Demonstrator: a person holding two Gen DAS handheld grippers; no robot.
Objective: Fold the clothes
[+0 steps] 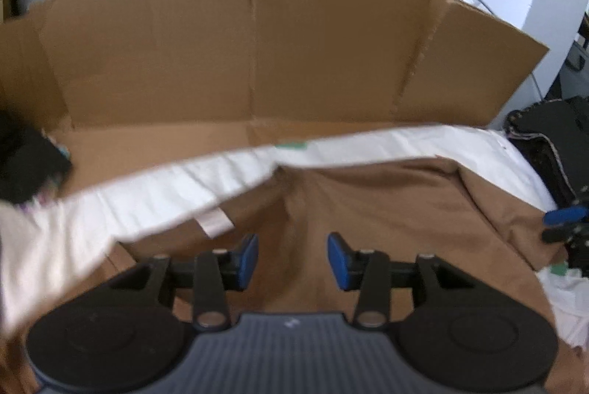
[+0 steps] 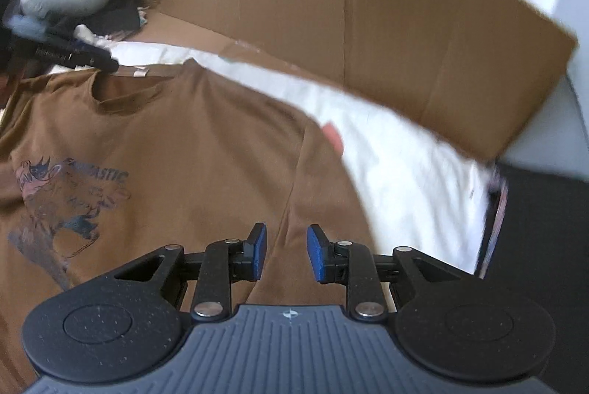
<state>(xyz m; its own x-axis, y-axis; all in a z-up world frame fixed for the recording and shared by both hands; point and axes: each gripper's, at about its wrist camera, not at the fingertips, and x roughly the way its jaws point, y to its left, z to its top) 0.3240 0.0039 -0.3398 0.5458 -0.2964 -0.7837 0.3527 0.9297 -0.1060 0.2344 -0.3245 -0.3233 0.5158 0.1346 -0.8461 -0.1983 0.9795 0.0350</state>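
One brown shirt (image 2: 176, 143) lies spread, print side up, across the centre and left of the right wrist view, on a white sheet (image 2: 397, 151); no fold shows, so the work seems barely begun. Two hand-held grippers: left (image 1: 292, 259) and right (image 2: 286, 254), both spread over the cloth, pinching nothing. One cardboard wall (image 1: 235, 44) stands behind.

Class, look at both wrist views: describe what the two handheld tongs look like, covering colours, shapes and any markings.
Both tongs look alike. The left tongs and the right tongs each have two blue, flat rectangular pads on black linkage bars joined by silver pivot pins. The bars hinge on two round black housings that flank a grey ribbed centre plate, which bears a small white mark near its front edge. No cables or sleeves are visible.
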